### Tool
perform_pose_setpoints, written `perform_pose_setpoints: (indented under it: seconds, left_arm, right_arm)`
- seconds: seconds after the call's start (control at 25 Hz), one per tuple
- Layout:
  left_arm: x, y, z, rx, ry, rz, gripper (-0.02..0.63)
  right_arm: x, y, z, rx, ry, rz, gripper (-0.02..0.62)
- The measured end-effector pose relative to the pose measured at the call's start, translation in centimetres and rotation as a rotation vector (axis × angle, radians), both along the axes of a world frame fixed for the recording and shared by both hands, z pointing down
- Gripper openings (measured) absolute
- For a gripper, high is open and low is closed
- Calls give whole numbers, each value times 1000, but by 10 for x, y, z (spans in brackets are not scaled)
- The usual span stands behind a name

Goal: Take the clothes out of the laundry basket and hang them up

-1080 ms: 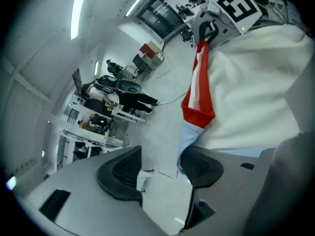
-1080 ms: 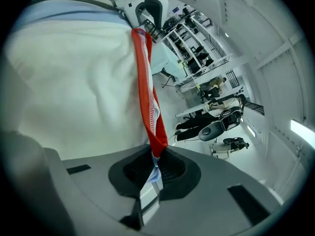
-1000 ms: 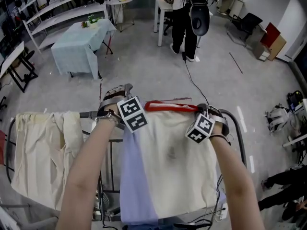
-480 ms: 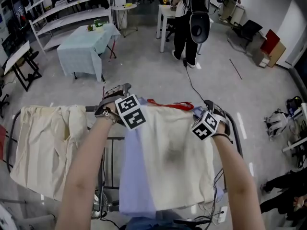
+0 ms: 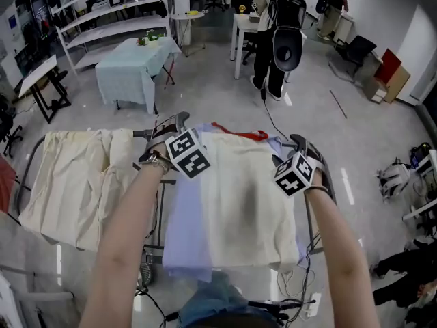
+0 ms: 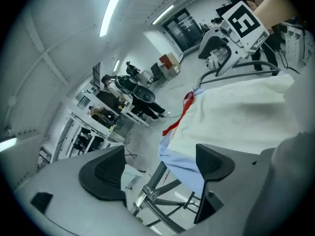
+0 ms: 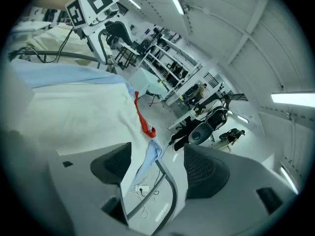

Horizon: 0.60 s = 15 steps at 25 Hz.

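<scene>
The left gripper's (image 6: 160, 167) dark ribbed jaws have just been opening and stand apart, gripping nothing. Through the gap show a grey metal rack tube (image 6: 153, 180) and a pale blue cloth's (image 6: 184, 169) hem. Above lies a cream cloth (image 6: 236, 112) with a red strap (image 6: 179, 117).

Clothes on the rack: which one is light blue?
The middle garment, partly covered by a cream one. The cloth at the far left is cream too.
</scene>
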State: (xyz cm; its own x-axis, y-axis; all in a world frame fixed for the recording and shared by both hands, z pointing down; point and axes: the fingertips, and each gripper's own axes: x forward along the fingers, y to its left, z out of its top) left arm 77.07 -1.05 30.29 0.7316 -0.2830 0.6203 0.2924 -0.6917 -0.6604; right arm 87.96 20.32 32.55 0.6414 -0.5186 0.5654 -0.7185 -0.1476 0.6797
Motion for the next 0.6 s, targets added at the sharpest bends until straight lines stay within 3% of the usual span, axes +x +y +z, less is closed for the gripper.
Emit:
perform_pose_setpoints:
  seconds: [0.2,0.36,0.6]
  left_arm:
    - [-29,25,-27,53,57,-11,445]
    - [-55,51,-43,40,72,-9,445]
    - [-95,78,-66,41,133,-51,445]
  right_arm:
    - [-31,25,-26,21,5,-44,327]
    - [-58,40,-37,39,-61,-103,328]
    - [-94,66,-63,137,-41,-130,311]
